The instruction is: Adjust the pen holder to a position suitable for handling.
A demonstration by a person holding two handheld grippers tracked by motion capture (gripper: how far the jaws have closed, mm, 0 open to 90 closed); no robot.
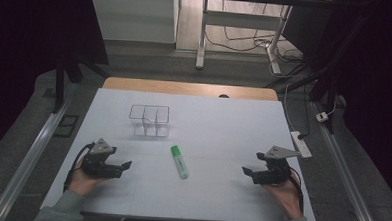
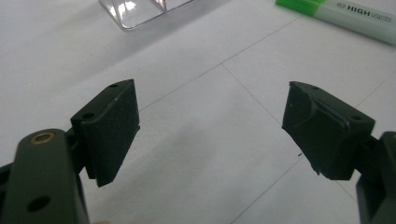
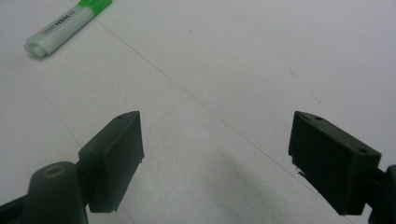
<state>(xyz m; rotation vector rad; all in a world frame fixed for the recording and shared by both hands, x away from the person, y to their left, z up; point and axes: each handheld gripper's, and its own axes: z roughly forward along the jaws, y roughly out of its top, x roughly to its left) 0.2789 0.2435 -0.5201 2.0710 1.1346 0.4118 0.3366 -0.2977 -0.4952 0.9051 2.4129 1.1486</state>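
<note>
Highlighter [image 1: 179, 162] midway between grippers

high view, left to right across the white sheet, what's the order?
left gripper → clear divided box → green highlighter → right gripper → white power strip at the sheet's right edge.

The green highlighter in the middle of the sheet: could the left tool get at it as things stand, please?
Probably yes: the highlighter lies alone on the white sheet, bare paper separates it from the open left tool, and the clear organiser stands farther back.
</note>
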